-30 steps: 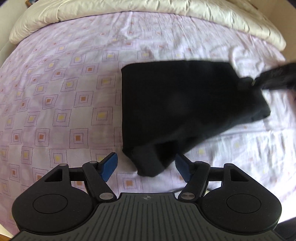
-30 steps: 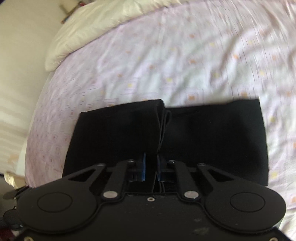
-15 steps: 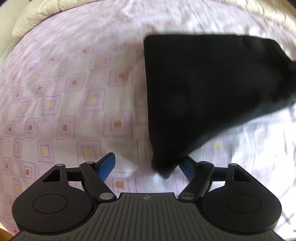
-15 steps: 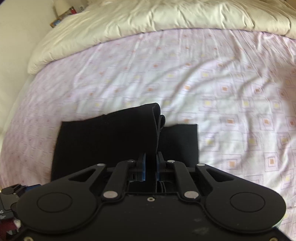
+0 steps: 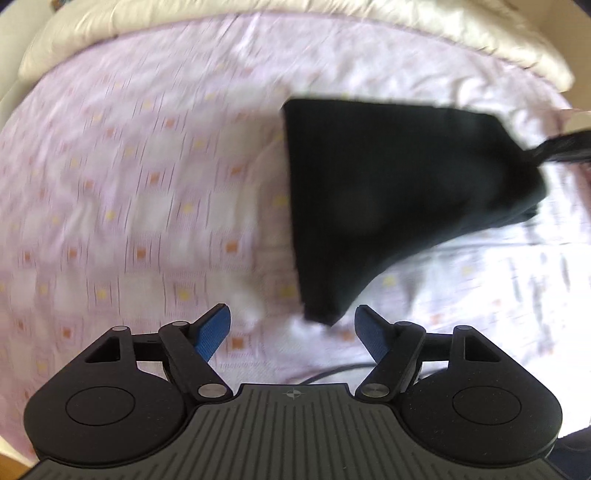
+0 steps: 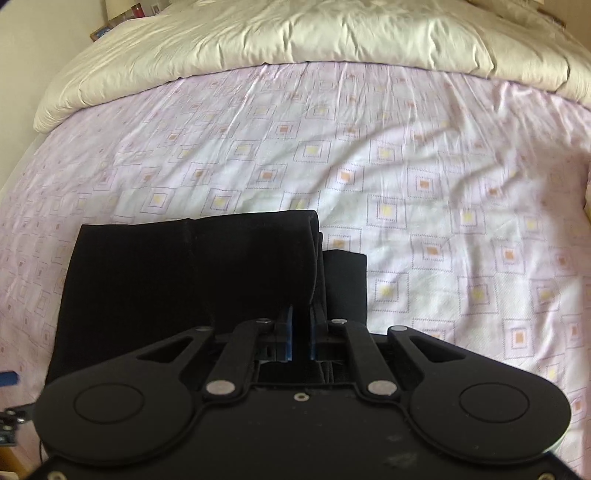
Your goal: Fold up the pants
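A: The black pants (image 6: pixel 192 280) are lying folded on the bed (image 6: pixel 424 177), one edge lifted by the right gripper (image 6: pixel 300 338), its fingers pinching the cloth

B: And that lifted flap is covering more of the layer beneath than a second ago, so the fold's closing

A: The left gripper (image 5: pixel 292 330) is hanging spread and empty, having just been opening, with the pants' near corner just ahead of it

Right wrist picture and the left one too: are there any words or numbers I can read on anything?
No readable words or numbers anywhere.
Small star-shaped emblem on the grey ribbed body of the left tool: a mark only, no letters.
Small items on the shelf behind the cream quilt: too small and blurred to read.
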The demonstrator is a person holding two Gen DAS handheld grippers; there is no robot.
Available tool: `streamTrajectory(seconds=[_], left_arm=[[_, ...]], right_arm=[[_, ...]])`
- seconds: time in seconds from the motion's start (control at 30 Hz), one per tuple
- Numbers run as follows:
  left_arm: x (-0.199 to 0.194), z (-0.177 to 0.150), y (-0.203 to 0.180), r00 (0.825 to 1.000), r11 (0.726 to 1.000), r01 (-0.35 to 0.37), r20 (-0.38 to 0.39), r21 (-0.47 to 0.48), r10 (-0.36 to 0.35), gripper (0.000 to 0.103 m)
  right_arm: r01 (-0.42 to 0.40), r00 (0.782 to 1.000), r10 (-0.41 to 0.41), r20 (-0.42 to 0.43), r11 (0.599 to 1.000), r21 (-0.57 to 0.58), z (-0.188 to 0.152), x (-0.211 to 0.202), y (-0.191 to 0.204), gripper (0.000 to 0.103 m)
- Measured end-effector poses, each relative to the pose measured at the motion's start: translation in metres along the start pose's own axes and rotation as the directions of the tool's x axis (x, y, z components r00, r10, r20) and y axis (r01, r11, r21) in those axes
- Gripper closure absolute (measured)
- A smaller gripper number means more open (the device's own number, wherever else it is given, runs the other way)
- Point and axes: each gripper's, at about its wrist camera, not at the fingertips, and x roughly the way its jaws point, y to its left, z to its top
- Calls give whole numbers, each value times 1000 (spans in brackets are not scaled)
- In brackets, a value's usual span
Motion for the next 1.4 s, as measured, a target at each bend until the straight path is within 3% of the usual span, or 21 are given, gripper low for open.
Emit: streamTrajectory(seconds=[0.17,0.37,0.6,0.73,0.9,0.97,1.07,1.2,1.3,1.4], left_arm=[[-6,32,-13,997,1000,9,78,-2,-8,30],[32,81,-20,992,999,-28,122,-43,33,30],[91,124,-14,991,991,-111,64,-80,116,30],[122,133,3,992,979,-121,5,-166,123,28],[138,134,13,991,964,-135,-10,-231,136,2],[138,130,17,992,955,-121,-12,-271,122,1],[134,128,20,994,952,-105,-14,-286,106,3],[118,134,8,994,969,-95,24,-226,103,28],[96,137,-5,991,980,-93,76,-176,108,29],[74,136,-16,989,986,-65,124,-156,85,29]], right_arm=[[20,998,-14,-60,995,99,-7,17,-12,93],[29,996,-19,-86,993,110,-5,25,-14,90],[31,995,-23,-100,996,78,-4,31,-12,88],[25,995,-16,-103,996,86,-4,32,-13,87],[24,996,-14,-87,993,113,-8,33,-16,86],[24,997,-15,-74,992,120,-10,33,-16,85],[30,997,-22,-68,991,129,-11,32,-17,86],[32,997,-23,-72,991,131,-10,30,-19,83],[48,996,-38,-80,990,136,-9,24,-17,67],[63,997,-56,-52,988,143,-10,11,-12,67]])
